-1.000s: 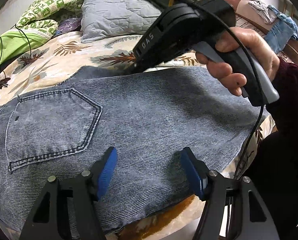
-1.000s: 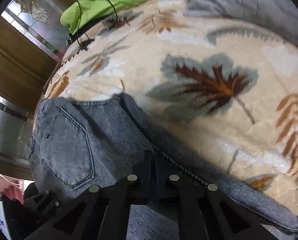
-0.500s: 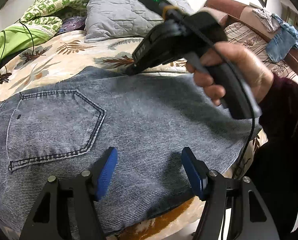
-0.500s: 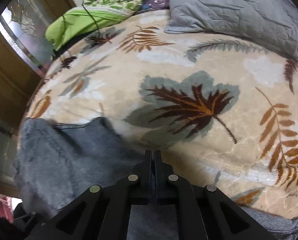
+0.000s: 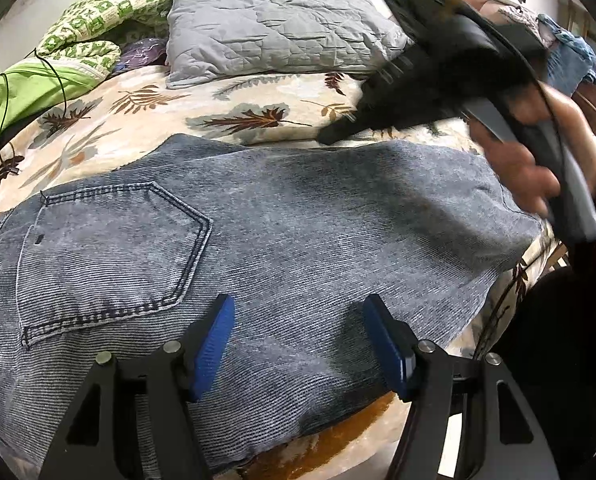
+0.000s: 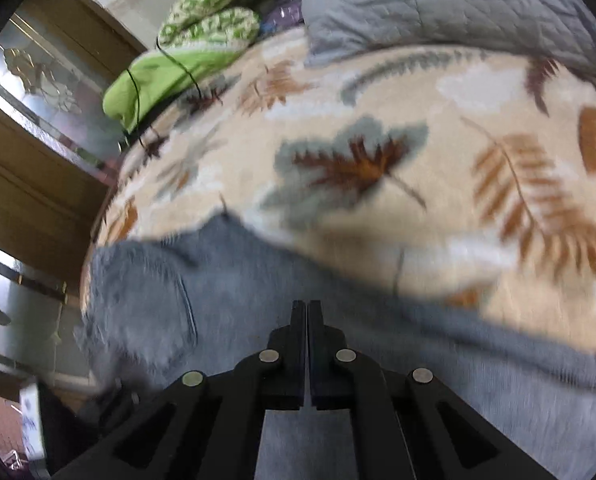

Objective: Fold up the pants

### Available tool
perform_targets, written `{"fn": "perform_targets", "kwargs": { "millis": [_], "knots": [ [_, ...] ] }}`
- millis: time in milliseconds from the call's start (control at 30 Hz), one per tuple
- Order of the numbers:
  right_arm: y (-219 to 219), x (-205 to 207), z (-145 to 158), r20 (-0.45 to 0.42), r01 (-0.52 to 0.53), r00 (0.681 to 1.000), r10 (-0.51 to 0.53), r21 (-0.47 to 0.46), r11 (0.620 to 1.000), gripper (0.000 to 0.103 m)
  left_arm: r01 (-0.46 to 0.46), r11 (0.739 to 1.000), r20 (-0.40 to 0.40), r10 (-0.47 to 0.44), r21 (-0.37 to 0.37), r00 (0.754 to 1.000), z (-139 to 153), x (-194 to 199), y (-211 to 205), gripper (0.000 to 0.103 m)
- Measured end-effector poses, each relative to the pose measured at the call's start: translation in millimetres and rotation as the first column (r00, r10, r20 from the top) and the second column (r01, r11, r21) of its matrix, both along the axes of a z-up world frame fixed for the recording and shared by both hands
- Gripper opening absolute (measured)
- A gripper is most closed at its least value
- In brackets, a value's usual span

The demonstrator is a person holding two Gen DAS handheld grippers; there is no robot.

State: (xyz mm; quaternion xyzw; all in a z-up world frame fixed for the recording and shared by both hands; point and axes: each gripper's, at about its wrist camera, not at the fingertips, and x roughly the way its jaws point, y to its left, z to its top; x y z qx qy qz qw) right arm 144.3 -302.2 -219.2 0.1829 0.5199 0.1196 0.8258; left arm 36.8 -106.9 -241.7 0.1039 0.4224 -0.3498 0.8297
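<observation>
Grey jeans (image 5: 281, 248) lie folded along the near edge of a leaf-print bed (image 5: 145, 120); a grey pillow (image 5: 273, 32) sits at its far edge. The left gripper (image 5: 298, 344) hovers with jaws apart. The right gripper (image 6: 306, 320) has its jaws together, empty

bare blanket (image 6: 378, 92) beyond the pants (image 5: 298, 240); pillow (image 5: 273, 28) blocks the far edge.

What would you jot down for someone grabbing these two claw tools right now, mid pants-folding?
Left claw: open, empty, poised over the jeans.
Right claw: shut, nothing visibly pinched, above the jeans' far edge; its view is blurred.
Jeans: lying flat on the leaf-print blanket near the bed's front edge, back pocket facing up. Grey pillow sits behind.
Done: the jeans appear folded at least once.
Left: probably another fold and a tidy.
</observation>
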Motion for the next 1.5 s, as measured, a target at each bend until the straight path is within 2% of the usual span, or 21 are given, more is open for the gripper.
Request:
{"fn": "perform_targets", "kwargs": {
  "millis": [133, 233, 333, 367, 400, 433, 500, 600, 700, 800, 867, 933, 967, 1033, 1067, 1200, 1300, 1367, 1400, 1433, 1500],
  "knots": [
    [-1.2, -15.3, -26.0, -0.067, 0.038, 0.997, -0.047, -0.121, 0.992, 0.003, -0.006, 1.0, 0.017, 0.006, 0.022, 1.0, -1.9, 0.4, -7.2, 0.068],
    [-16.2, -21.9, -31.0, -0.03, 0.059, 0.998, -0.063, -0.098, 0.993, 0.002, -0.012, 0.999, 0.03, 0.011, 0.036, 0.999, -3.3, 0.4, -12.5, 0.068],
    [-44.8, -34.2, -19.5, 0.024, 0.184, 0.983, -0.184, -0.259, 0.948, 0.002, -0.027, 0.999, 0.037, 0.026, 0.041, 0.999, -4.1, -1.1, -13.9, 0.068],
    [-60.5, -38.7, -17.6, 0.007, 0.19, 0.981, -0.194, -0.231, 0.954, 0.002, -0.031, 0.999, 0.039, 0.029, 0.044, 0.999, -4.1, -1.1, -14.0, 0.068],
    [-82.1, -47.5, -12.1, -0.001, 0.214, 0.976, -0.217, -0.151, 0.965, 0.002, -0.034, 0.998, 0.043, 0.032, 0.046, 0.999, -3.9, -2.6, -13.7, 0.068],
    [-102.0, -58.5, -3.0, 0.013, 0.254, 0.967, -0.254, -0.091, 0.963, 0.003, -0.035, 0.998, 0.045, 0.033, 0.046, 0.998, -3.7, -4.2, -13.2, 0.068],
    [-138.2, -87.4, 17.0, 0.072, 0.322, 0.945, -0.318, -0.052, 0.945, 0.003, -0.037, 0.998, 0.052, 0.034, 0.045, 0.998, -2.8, -4.8, -13.0, 0.068],
    [-185.8, -128.6, 30.3, 0.128, 0.411, 0.904, -0.407, -0.007, 0.912, 0.003, -0.037, 0.999, 0.06, 0.035, 0.03, 0.998, 0.2, -6.0, -13.7, 0.068],
    [-236.0, -161.4, 26.7, 0.116, 0.505, 0.849, -0.515, 0.107, 0.856, 0.003, -0.045, 0.999, 0.067, 0.044, 0.018, 0.997, 3.6, -5.1, -17.3, 0.068],
    [-258.2, -181.8, 25.0, 0.112, 0.543, 0.817, -0.565, 0.178, 0.821, 0.007, -0.047, 0.999, 0.061, 0.047, 0.0, 0.997, 6.4, -4.2, -21.9, 0.068],
    [-264.1, -187.7, 20.7, 0.091, 0.53, 0.823, -0.561, 0.235, 0.815, 0.014, -0.043, 0.999, 0.061, 0.043, -0.006, 0.997, 7.8, -6.2, -25.7, 0.068],
    [-263.8, -189.0, 15.5, 0.06, 0.535, 0.825, -0.561, 0.233, 0.812, 0.031, -0.034, 0.999, 0.065, 0.034, -0.002, 0.997, 8.0, -9.0, -29.4, 0.068],
    [-263.0, -188.1, 12.4, 0.053, 0.538, 0.825, -0.563, 0.233, 0.81, 0.035, -0.028, 1.0, 0.067, 0.028, 0.002, 0.997, 7.8, -10.5, -31.4, 0.068],
    [-266.0, -186.9, 5.7, 0.023, 0.544, 0.825, -0.564, 0.237, 0.805, 0.054, -0.021, 1.0, 0.075, 0.021, 0.012, 0.997, 7.3, -12.9, -34.2, 0.068],
    [-265.9, -185.6, 3.0, 0.015, 0.549, 0.823, -0.568, 0.239, 0.801, 0.055, -0.02, 1.0, 0.079, 0.019, 0.016, 0.997, 7.3, -13.5, -34.8, 0.068],
    [-267.1, -174.9, -9.8, -0.022, 0.564, 0.817, -0.577, 0.245, 0.789, 0.055, -0.028, 0.999, 0.084, 0.026, 0.023, 0.996, 7.2, -13.2, -34.0, 0.068],
    [-264.5, -159.7, -22.4, -0.071, 0.553, 0.83, -0.554, 0.242, 0.797, 0.055, -0.051, 0.999, 0.082, 0.05, 0.012, 0.995, 8.5, -9.8, -30.2, 0.068],
    [-259.9, -150.4, -27.3, -0.075, 0.547, 0.835, -0.545, 0.209, 0.81, 0.043, -0.069, 0.998, 0.076, 0.069, 0.005, 0.995, 8.8, -6.5, -27.3, 0.068],
    [-256.3, -146.5, -27.6, -0.067, 0.545, 0.838, -0.542, 0.168, 0.821, 0.021, -0.078, 0.997, 0.064, 0.078, 0.003, 0.995, 8.0, -4.1, -26.1, 0.068],
    [-250.6, -142.0, -26.1, -0.051, 0.535, 0.845, -0.533, 0.101, 0.839, 0.012, -0.083, 0.997, 0.056, 0.083, 0.002, 0.995, 7.2, -2.5, -25.4, 0.068],
    [-244.0, -139.9, -21.8, -0.021, 0.53, 0.848, -0.529, 0.058, 0.846, 0.009, -0.096, 0.995, 0.036, 0.096, 0.001, 0.995, 5.2, 0.8, -23.7, 0.068]
  ]
}}
